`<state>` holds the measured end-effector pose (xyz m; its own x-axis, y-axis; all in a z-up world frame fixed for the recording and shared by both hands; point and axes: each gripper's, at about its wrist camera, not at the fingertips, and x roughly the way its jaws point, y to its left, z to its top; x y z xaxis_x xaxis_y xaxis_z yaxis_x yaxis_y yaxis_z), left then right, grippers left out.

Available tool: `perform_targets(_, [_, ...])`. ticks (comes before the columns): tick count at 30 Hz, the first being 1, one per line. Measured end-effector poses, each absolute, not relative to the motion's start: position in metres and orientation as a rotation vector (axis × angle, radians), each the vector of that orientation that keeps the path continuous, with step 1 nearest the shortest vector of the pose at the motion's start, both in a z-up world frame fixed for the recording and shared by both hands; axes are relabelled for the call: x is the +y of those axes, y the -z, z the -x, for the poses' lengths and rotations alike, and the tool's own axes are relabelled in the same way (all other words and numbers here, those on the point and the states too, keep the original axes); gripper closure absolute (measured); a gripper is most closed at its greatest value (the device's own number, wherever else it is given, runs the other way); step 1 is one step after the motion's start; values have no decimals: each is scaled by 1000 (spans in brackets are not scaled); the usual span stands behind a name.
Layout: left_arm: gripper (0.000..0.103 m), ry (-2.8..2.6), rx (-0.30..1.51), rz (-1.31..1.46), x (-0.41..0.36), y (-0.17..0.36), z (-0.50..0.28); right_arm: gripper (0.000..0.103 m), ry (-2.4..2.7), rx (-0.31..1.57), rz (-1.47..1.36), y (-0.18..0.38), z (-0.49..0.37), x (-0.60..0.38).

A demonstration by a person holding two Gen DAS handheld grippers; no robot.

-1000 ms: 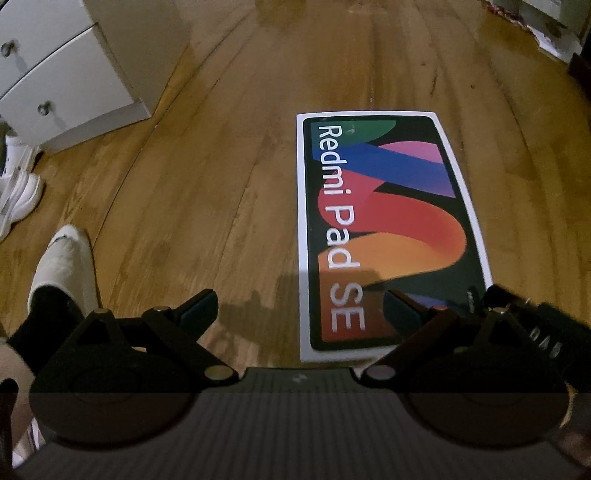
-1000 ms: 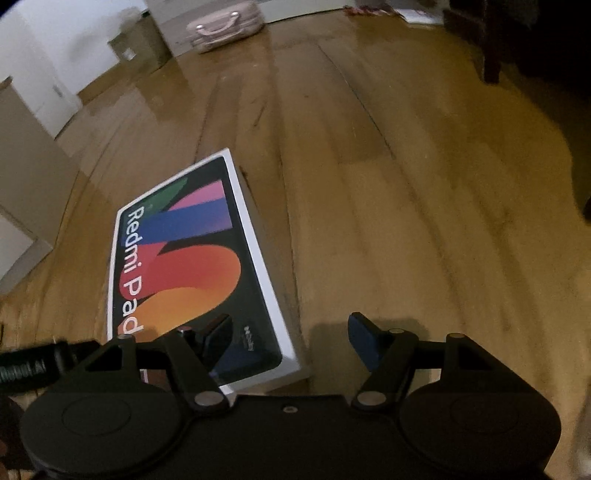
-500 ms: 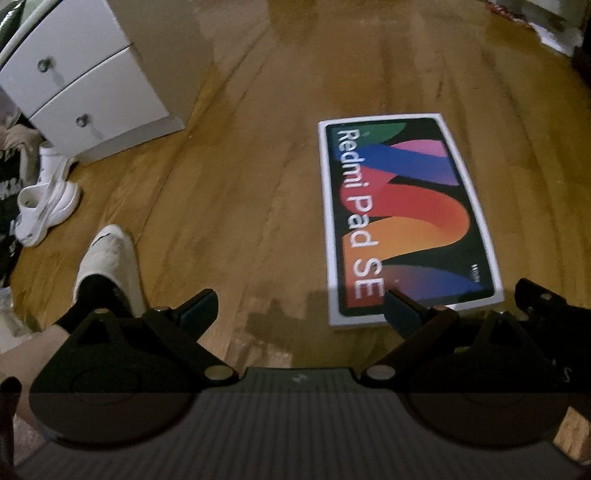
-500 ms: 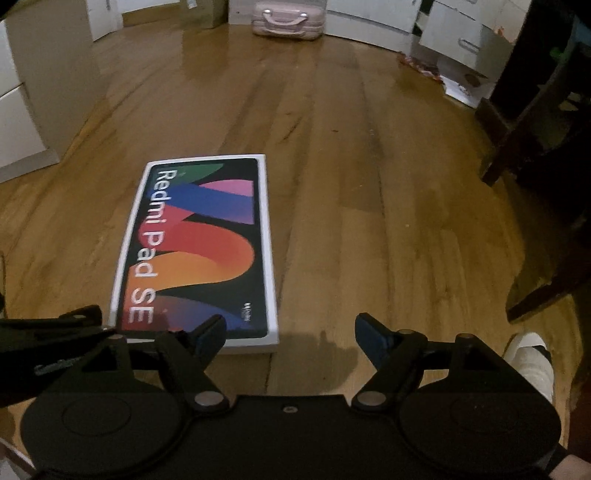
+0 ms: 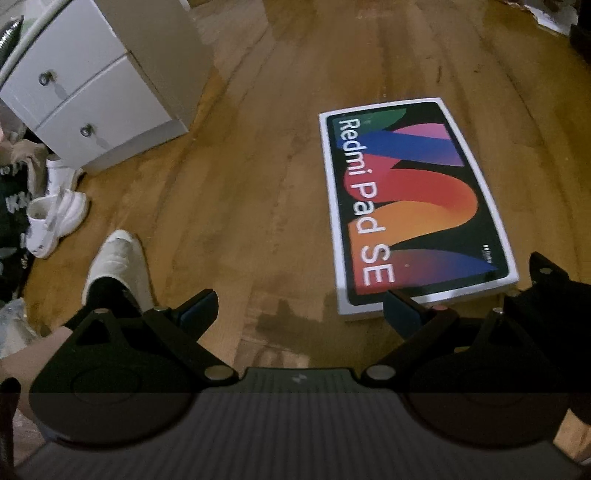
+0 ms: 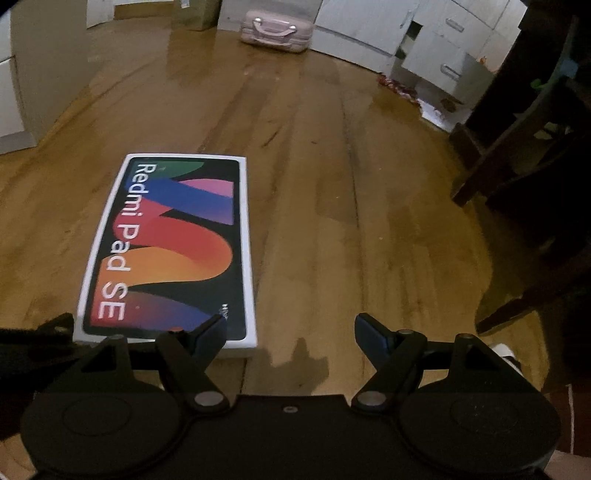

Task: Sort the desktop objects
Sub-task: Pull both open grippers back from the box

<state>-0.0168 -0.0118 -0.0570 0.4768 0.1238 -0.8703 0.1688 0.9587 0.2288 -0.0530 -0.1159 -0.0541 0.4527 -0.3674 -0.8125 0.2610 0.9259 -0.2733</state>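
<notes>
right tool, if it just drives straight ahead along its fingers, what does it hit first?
Most likely bare wooden floor. The right tool is open and aimed down past the right edge of the Redmi Pad SE box, whose near corner sits behind its left finger. Depth is unclear, so that finger might graze the box.

The glossy wooden floor point(image 6: 332, 184) reflects light; a white drawer cabinet point(image 5: 99, 92) stands left, a pink suitcase point(image 6: 275, 31) at the far wall.

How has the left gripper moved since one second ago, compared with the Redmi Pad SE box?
Yes. The left gripper has backed away: the Redmi Pad SE box now lies wholly beyond its fingertips, and more of the white drawer cabinet shows.
</notes>
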Motion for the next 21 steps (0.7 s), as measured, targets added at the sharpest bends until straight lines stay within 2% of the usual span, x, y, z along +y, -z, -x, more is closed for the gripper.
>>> perform_targets(21, [6, 2, 1080, -318, -16, 64, 15, 22, 412, 1028, 98, 62, 51, -117])
